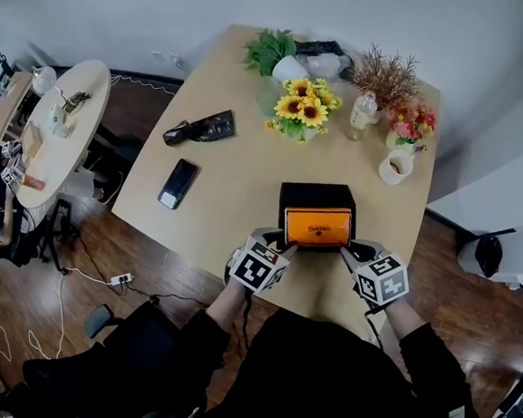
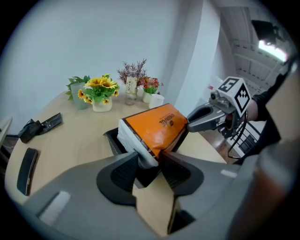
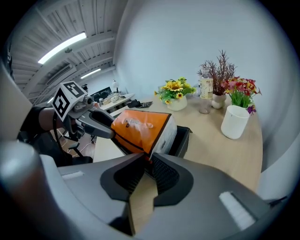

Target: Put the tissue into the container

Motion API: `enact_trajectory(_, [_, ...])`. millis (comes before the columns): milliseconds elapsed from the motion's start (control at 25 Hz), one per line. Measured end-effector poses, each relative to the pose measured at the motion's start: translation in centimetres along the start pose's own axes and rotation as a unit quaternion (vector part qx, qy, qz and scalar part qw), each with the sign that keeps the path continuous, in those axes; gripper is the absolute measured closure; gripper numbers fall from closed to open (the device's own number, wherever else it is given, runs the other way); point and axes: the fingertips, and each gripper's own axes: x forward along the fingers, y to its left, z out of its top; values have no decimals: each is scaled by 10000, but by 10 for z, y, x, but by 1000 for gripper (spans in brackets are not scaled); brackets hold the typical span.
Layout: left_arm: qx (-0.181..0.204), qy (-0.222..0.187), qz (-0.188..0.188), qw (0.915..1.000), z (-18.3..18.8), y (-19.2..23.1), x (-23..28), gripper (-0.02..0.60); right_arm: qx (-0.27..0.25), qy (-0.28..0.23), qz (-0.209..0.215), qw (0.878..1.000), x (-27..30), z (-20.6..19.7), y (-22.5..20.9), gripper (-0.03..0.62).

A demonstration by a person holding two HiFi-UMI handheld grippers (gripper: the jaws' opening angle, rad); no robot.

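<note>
An orange tissue pack (image 1: 318, 227) with white sides is tilted over the open black container (image 1: 315, 194) on the tan table, its lower end inside the box. My left gripper (image 1: 287, 246) is shut on the pack's near left corner, and my right gripper (image 1: 346, 253) is shut on its near right corner. In the left gripper view the jaws pinch the white end of the pack (image 2: 157, 124) above the container (image 2: 114, 140), and the right gripper (image 2: 200, 120) meets the far end. In the right gripper view the pack (image 3: 140, 127) rises from the container (image 3: 183, 140), with the left gripper (image 3: 101, 123) on its far corner.
Behind the container stand a vase of sunflowers (image 1: 305, 107), a bottle (image 1: 362, 111), a pot of pink flowers (image 1: 410, 123) and a white cup (image 1: 394, 166). A phone (image 1: 178, 183) and a black pouch (image 1: 202, 128) lie to the left. The table's near edge is just below the grippers.
</note>
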Motion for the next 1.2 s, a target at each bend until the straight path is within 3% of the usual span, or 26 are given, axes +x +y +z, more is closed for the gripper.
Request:
enact_trajectory(360, [242, 553, -25, 9982, 1, 1, 10, 446, -128, 427, -109, 9989, 5, -6, -3, 542])
enact_trajectory(680, [176, 897, -13, 9958, -3, 3, 12, 446, -123, 764, -99, 9970, 6, -10, -5, 542])
enact_trajectory(800, [109, 1110, -40, 9938, -1, 3, 13, 446, -210, 1047, -81, 9942, 9, -9, -9, 542])
enact_trajectory(960, [369, 1430, -33, 9890, 4, 0, 16, 444, -358, 1534, 17, 9875, 10, -10, -8, 539])
enact_trajectory(1200, [516, 1306, 313, 9896, 2, 3, 15, 443, -409, 1541, 41, 9872, 10, -10, -6, 515])
